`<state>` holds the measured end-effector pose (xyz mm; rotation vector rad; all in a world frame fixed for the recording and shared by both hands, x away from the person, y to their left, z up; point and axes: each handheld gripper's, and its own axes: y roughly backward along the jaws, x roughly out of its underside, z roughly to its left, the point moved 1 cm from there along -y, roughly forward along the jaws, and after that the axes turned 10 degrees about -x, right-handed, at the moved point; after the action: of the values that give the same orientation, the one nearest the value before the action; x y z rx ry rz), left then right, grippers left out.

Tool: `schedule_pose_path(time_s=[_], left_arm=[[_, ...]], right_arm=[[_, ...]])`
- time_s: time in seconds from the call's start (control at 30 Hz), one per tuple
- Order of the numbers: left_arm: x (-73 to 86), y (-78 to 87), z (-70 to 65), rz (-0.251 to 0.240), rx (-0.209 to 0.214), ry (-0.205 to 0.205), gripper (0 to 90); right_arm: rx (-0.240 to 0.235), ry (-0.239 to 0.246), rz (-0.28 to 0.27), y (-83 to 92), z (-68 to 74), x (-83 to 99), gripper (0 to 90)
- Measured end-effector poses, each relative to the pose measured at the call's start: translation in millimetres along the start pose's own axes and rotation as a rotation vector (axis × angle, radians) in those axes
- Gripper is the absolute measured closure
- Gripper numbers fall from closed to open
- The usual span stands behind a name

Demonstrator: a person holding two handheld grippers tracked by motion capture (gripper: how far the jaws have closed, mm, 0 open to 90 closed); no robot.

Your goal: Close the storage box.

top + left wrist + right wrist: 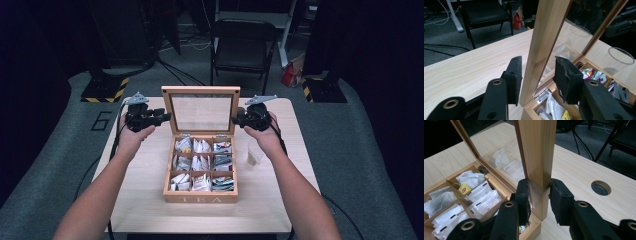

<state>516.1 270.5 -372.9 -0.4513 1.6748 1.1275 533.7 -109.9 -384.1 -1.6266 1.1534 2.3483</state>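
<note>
A: Where is the tea box point(200, 196)?

B: Mid-surface point(140, 200), its glass lid point(201, 112) upright. From above, your left tongs point(165, 118) and right tongs point(235, 120) meet the lid's side rails.

A: Gripping?

B: Your right tongs' view shows its pads point(522, 192) clamped on the lid's frame. Your left tongs' view shows one pad point(514, 75) against the rail, the other standing off, so not clamped. It also shows a clear cup point(621, 55) beyond the box.
</note>
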Motion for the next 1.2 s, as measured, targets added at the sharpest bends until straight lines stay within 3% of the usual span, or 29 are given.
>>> schedule_pose_path(time_s=[0.23,0.57,0.73,0.93,1.2], left_arm=[[-4.1,-2.8,-2.7,0.01,0.009,-0.011,62.1],[-2.3,-5.0,-2.3,0.016,0.002,0.007,66.1],[-1.7,-4.4,-3.6,0.013,-0.002,0.011,66.0],[-0.7,-3.0,-3.7,0.014,0.003,0.01,66.0],[1.6,-0.6,-5.3,0.01,0.006,0.018,66.1]], right_arm=[[-0.002,0.003,-0.006,0.0,-0.2,0.9,68.8],[-0.005,-0.009,-0.005,0.5,0.8,1.8,68.5],[-0.017,-0.014,-0.008,1.2,1.3,2.0,63.3],[-0.004,0.023,-0.031,7.8,6.0,-1.9,61.0],[-0.003,0.025,-0.056,18.8,14.5,-8.0,60.3]])
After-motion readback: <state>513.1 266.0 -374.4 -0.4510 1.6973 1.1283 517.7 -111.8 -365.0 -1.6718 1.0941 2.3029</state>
